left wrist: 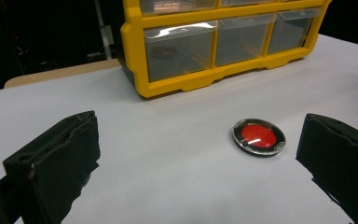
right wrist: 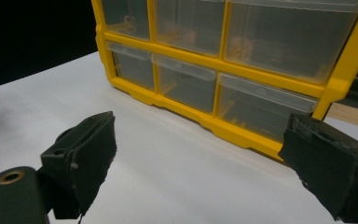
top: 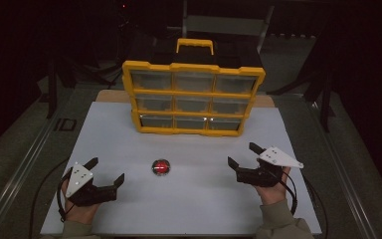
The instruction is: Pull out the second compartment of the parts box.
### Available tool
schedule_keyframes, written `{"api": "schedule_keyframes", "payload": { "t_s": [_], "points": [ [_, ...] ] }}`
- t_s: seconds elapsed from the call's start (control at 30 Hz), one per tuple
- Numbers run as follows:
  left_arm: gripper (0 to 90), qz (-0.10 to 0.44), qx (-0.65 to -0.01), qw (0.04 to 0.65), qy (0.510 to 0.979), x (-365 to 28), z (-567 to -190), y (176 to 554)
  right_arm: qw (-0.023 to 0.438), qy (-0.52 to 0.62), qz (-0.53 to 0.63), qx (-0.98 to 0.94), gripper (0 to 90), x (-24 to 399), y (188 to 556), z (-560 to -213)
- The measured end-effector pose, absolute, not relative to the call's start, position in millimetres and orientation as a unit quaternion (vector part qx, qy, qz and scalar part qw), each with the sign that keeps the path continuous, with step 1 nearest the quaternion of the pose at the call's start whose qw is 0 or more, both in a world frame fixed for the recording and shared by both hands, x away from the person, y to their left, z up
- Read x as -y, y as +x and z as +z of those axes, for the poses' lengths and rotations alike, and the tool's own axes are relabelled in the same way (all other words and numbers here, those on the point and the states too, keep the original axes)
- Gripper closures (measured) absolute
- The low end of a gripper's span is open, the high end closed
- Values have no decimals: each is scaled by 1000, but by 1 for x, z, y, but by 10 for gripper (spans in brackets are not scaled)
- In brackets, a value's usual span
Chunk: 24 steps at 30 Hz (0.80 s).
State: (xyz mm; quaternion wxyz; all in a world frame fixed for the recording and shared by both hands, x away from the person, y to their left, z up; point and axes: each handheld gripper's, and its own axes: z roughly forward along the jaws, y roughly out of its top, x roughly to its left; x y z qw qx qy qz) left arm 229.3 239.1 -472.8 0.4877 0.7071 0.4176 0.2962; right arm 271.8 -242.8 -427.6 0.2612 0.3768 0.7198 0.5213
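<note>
Two grippers rest near the front edge of the white board in the high view: the left gripper by the front left corner, the right gripper toward the right edge, each with jaws spread wide and holding nothing. Between them, apart from both, lies the round disc, red at its centre with a dark glossy rim. Toward the back edge stands the yellow drawer cabinet, three rows of three clear drawers, a yellow handle on top.

Left gripper view: black padded jaws stand wide apart; the disc lies flat between them, nearer one jaw, touching neither. The cabinet's bottom drawers show translucent plastic fronts.

Right gripper view: jaws equally spread and empty, facing the cabinet's lower drawers across bare matte board.
</note>
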Motion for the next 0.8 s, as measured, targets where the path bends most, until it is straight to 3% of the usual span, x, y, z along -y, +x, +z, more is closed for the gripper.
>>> {"api": "schedule_keyframes", "payload": {
  "t_s": [0.8],
  "points": [
    [0, 293, -413, 480, 717, -235, -475, 231, 265, 354, 516, -733, 93, 209, 299, -402]
  ]
}}
